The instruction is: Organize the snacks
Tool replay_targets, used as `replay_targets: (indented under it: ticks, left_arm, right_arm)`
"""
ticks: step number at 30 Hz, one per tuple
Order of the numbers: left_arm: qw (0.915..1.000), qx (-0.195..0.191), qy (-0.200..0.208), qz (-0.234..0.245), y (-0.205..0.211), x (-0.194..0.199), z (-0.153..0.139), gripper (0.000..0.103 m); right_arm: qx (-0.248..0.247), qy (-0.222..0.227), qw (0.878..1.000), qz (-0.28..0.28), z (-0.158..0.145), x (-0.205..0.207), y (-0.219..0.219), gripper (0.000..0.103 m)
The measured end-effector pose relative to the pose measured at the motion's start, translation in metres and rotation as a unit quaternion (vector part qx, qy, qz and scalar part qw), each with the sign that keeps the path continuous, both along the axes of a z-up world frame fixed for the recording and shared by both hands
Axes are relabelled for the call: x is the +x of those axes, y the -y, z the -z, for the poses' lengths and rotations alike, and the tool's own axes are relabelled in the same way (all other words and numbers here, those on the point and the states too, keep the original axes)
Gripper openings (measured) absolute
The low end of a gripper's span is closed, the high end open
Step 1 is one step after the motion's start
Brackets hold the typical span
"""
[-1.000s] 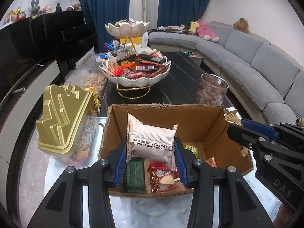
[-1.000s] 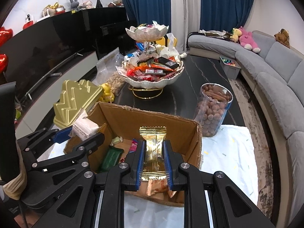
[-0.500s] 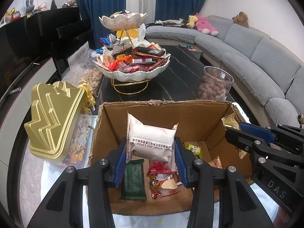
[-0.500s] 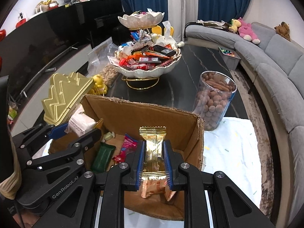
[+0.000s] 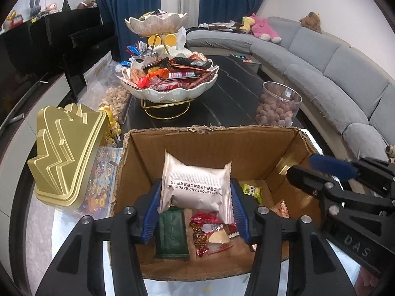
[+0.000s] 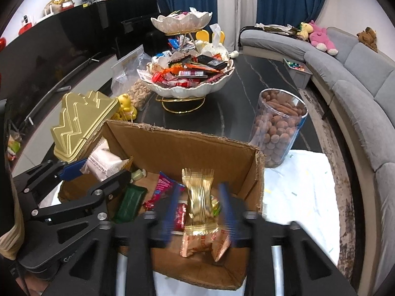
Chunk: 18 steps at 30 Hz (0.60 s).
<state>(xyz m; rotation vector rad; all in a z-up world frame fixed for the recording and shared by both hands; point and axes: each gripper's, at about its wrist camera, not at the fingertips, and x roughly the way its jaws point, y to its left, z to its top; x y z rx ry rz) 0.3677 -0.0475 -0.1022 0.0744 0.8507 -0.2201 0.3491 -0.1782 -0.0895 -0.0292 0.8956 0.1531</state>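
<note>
Both snacks should be let fall straight into the open brown cardboard box (image 5: 209, 145), clear of its walls. The right gripper (image 6: 201, 212) has just been opening; its blurred jaws stand apart from the gold foil wafer packet (image 6: 198, 197) between them. The left gripper (image 5: 196, 211) has just been widening too, the white pillow-shaped snack packet (image 5: 195, 185) slack between its blue pads, above the box's near left.

Left gripper (image 5: 196, 206), jaws just widened, flanking a white snack packet (image 5: 195, 187) above an open cardboard box (image 5: 212, 138) holding a green bar (image 5: 171, 231) and red wrappers (image 5: 207, 227); right gripper (image 5: 328, 170) at the box's right wall.
</note>
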Motion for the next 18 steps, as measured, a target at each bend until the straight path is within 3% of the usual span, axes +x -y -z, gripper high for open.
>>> replay_targets:
  ticks: [1,6,11,18]
  left_arm:
    - [1.0,0.002,0.003,0.0,0.0,-0.001,-0.001,0.056]
    - [0.9997,0.018,0.017,-0.005,-0.002,-0.008,-0.008,0.066]
    - [0.9994,0.013,0.021,-0.022,-0.011,-0.013,-0.014,0.08]
    - [0.9987,0.019,0.032,-0.036,-0.014,-0.025,-0.027,0.091]
  right_arm:
    - [0.0,0.005,1.0,0.003,-0.002,-0.001,0.001,0.052]
    - [-0.01,0.016,1.0,0.009,-0.009,-0.005,0.002,0.056]
    - [-0.015,0.025,0.999,0.021,-0.017,-0.011,0.006,0.069]
    - [-0.016,0.039,0.999,0.029,-0.03,-0.026,0.008,0.074]
